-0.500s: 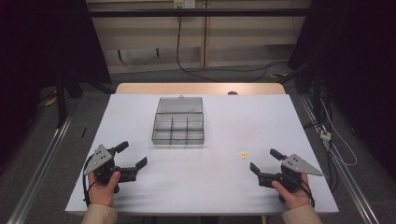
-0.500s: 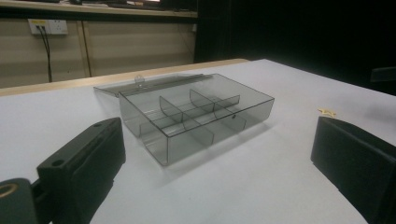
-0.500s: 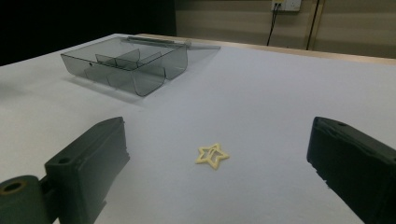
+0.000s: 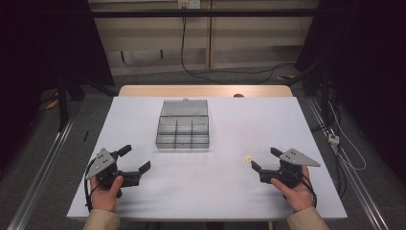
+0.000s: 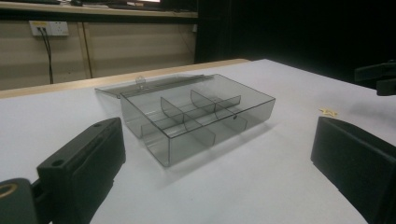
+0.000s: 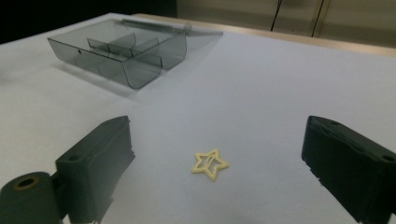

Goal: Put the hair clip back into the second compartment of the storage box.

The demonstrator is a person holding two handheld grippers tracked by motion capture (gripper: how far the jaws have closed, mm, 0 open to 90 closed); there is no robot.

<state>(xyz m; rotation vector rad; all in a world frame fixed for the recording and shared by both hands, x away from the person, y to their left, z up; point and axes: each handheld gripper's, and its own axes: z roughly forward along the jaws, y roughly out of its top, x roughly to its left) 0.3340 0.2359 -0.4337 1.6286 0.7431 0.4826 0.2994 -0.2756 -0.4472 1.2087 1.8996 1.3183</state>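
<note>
Star-shaped cream cutout (image 6: 210,164) lay flat on the white tabletop (image 4: 210,187), just ahead of the right tongs (image 4: 265,160), whose jaws stood wide apart, holding nothing. Left tongs (image 4: 134,158) likewise gaped empty near the front edge. Beyond, mid-tabletop, sat a smoky clear plastic compartment box (image 4: 183,131), lid (image 4: 184,108) folded back flat.

Left tongs (image 4: 135,158), right tongs (image 4: 266,159): jaws spread, empty.

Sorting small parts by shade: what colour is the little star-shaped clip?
Pale yellow star-shaped clip; clearest in the right gripper view.
</note>
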